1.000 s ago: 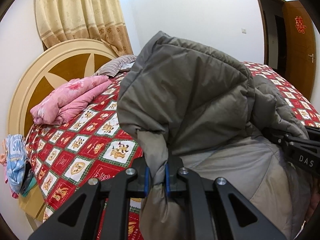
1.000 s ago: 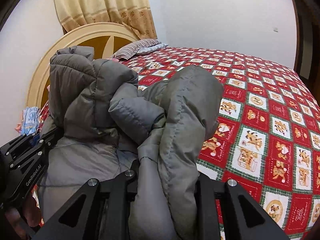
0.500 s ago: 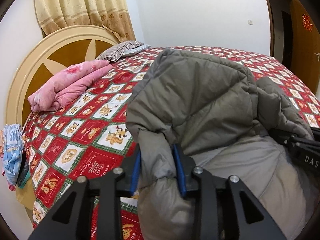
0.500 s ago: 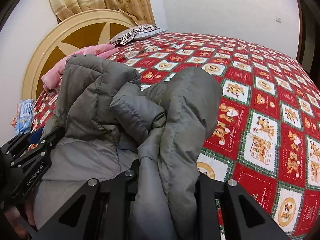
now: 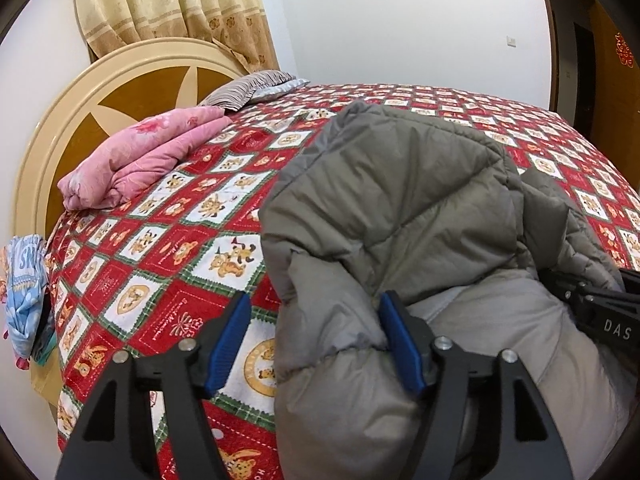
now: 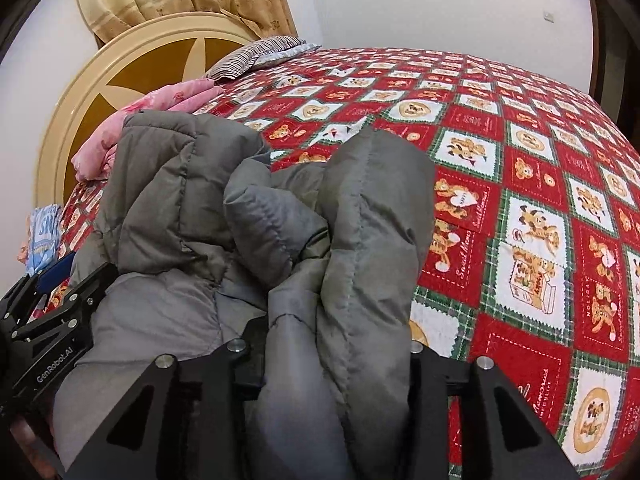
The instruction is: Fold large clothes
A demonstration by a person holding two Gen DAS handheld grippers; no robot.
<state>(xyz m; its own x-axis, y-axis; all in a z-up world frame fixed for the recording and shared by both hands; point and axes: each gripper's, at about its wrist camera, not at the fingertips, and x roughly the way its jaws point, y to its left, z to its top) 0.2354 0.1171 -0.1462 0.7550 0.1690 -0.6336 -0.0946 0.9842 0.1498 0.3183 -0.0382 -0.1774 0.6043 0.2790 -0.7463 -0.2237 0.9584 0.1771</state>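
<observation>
Jacket [image 5: 400,208], grey, padded: bunched on the bedspread [image 5: 168,240] at your near edge. Your left gripper [image 5: 316,340] stands spread wide, one pad touching fabric, likely letting go. Your right gripper [image 6: 336,364] looks clamped on a thick fold, probably to anchor it.

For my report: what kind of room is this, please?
Most likely a home bedroom: a bed with a red cartoon bedspread, a round wooden headboard, a striped pillow, and a curtain.
</observation>
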